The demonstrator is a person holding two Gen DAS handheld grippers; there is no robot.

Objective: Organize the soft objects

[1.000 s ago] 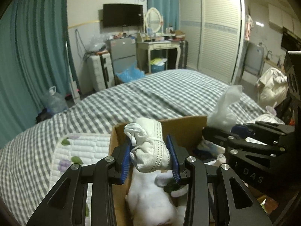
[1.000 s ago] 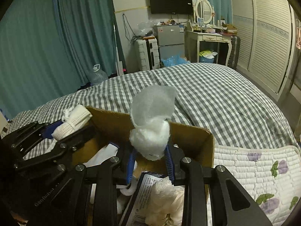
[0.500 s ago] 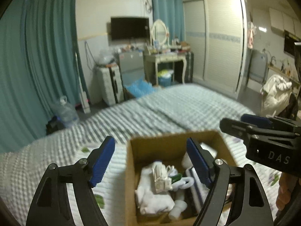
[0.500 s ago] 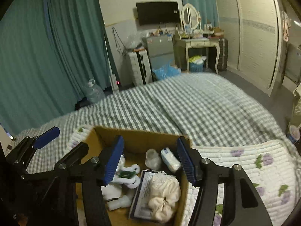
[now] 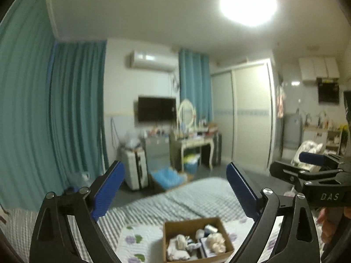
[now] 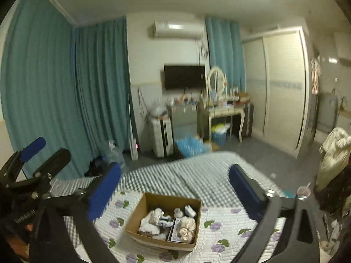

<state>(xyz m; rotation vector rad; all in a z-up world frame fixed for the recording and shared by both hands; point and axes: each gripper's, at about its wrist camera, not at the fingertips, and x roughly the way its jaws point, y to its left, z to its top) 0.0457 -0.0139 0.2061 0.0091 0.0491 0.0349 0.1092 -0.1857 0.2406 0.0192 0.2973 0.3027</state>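
A cardboard box [image 6: 164,221] sits on a floral quilt [image 6: 221,230] on the checked bed [image 6: 190,173]. Inside it lie white soft items [image 6: 149,222] at the left, a cream ruffled bundle [image 6: 187,226] on a dark packet [image 6: 174,229] at the right, and small white rolls at the back. The left gripper [image 5: 173,188] and right gripper [image 6: 175,188] are both spread wide, holding nothing, high above the box

dim room | ceiling lamp [image 5: 248,1] glare | motion blur | fisheye edges
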